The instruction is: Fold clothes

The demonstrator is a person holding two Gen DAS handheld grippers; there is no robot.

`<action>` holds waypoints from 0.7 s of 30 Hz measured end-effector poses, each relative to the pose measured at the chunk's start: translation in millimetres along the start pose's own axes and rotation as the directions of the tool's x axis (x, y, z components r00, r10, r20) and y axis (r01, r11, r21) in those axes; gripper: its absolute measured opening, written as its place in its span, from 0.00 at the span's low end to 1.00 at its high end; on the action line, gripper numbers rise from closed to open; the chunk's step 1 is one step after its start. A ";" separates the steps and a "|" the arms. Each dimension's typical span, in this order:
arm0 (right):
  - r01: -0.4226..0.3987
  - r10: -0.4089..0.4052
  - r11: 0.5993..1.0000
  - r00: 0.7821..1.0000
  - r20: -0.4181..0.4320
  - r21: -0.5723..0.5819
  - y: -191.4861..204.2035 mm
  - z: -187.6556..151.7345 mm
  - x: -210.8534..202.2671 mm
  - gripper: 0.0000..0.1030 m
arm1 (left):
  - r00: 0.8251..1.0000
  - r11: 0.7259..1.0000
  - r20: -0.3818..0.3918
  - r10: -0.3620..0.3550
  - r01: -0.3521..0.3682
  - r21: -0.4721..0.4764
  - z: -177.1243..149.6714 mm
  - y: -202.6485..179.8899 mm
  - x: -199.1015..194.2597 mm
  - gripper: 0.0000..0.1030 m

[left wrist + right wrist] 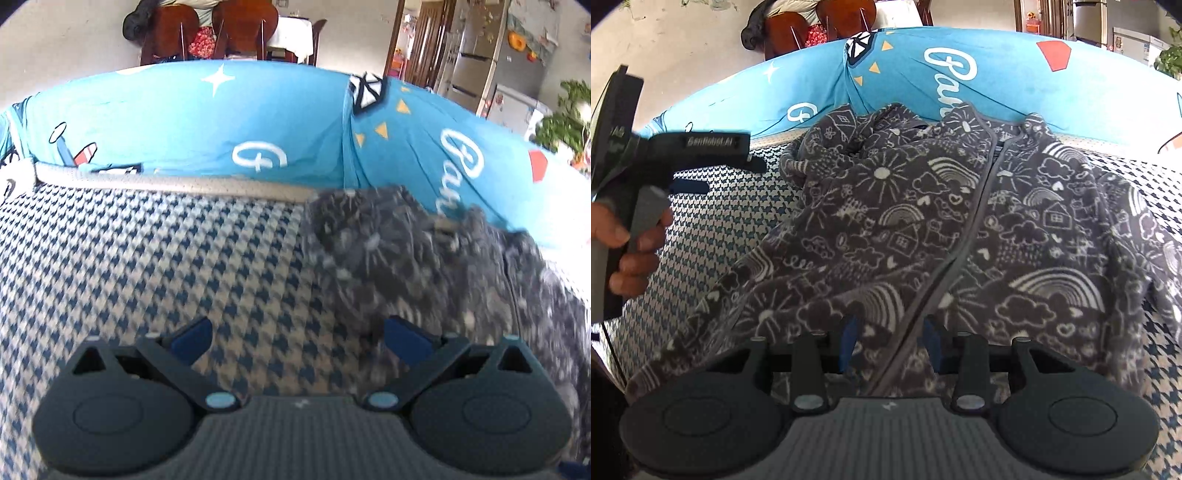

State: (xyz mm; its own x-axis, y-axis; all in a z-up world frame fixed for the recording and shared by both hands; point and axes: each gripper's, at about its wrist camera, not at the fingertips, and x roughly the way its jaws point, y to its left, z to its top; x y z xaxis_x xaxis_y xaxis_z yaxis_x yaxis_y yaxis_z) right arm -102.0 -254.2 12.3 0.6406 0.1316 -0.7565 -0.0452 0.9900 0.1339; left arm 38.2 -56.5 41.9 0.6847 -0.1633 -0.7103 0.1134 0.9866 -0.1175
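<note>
grey patterned jacket (pixel 923 221) lies spread on the houndstooth cover (pixel 147 266).

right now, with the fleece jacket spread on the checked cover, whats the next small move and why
Probably bring the left gripper, jaws wide and empty, over to the grey fleece jacket and pinch its crumpled left sleeve, since that side lies bunched while the rest is flat.

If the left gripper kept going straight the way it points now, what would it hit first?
Probably the blue-and-cream houndstooth cover: the open left gripper holds nothing. The grey doodle-print fleece jacket lies just right; depth is unclear.
</note>
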 end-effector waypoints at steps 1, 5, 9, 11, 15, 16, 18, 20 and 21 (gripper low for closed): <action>-0.004 0.004 1.000 1.000 -0.001 0.005 0.5 1.7 2.7 0.39 | 1.000 1.000 0.007 0.002 -0.002 -0.005 5.2 1.1 4.4 1.00; -0.029 0.029 1.000 1.000 -0.012 0.010 3.1 4.1 13.5 0.39 | 1.000 0.999 0.014 0.014 -0.013 -0.049 22.8 5.9 24.7 0.95; -0.029 0.029 1.000 0.999 -0.021 -0.011 7.4 4.6 20.6 0.39 | 1.000 0.997 0.010 0.022 -0.021 -0.078 36.2 7.2 47.8 0.88; -0.025 0.025 1.000 0.999 -0.021 -0.009 7.9 4.0 22.5 0.39 | 1.000 0.996 0.004 0.023 -0.022 -0.091 40.6 7.9 59.0 0.88; -0.038 0.038 0.999 0.999 -0.023 0.020 4.2 4.5 24.9 0.39 | 1.000 0.992 -0.025 0.012 -0.015 -0.122 45.3 9.5 82.6 0.85; -0.041 0.042 0.999 0.999 -0.023 0.029 2.6 4.7 25.5 0.39 | 0.999 0.992 -0.032 0.013 -0.017 -0.124 45.9 9.2 88.3 0.84; -0.045 0.047 0.998 0.998 -0.029 0.047 0.2 4.7 27.4 0.39 | 0.999 0.991 -0.045 0.016 -0.021 -0.128 47.1 8.8 99.4 0.80; -0.044 0.045 0.998 0.998 -0.032 0.052 -0.1 4.7 29.1 0.39 | 0.998 0.990 -0.059 0.017 -0.025 -0.139 48.0 9.3 109.3 0.76; -0.042 0.043 0.998 0.999 -0.032 0.049 0.5 4.6 29.7 0.39 | 0.998 0.989 -0.064 0.018 -0.027 -0.146 48.3 9.5 113.5 0.72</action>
State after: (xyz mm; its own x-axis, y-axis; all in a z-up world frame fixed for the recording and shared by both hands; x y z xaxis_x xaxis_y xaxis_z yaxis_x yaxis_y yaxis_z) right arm -79.5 -250.1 -7.2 0.6132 0.1760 -0.7701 -0.0342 0.9799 0.1967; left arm 151.8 -65.7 -6.2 0.6389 -0.1450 -0.7555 -0.0116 0.9801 -0.1980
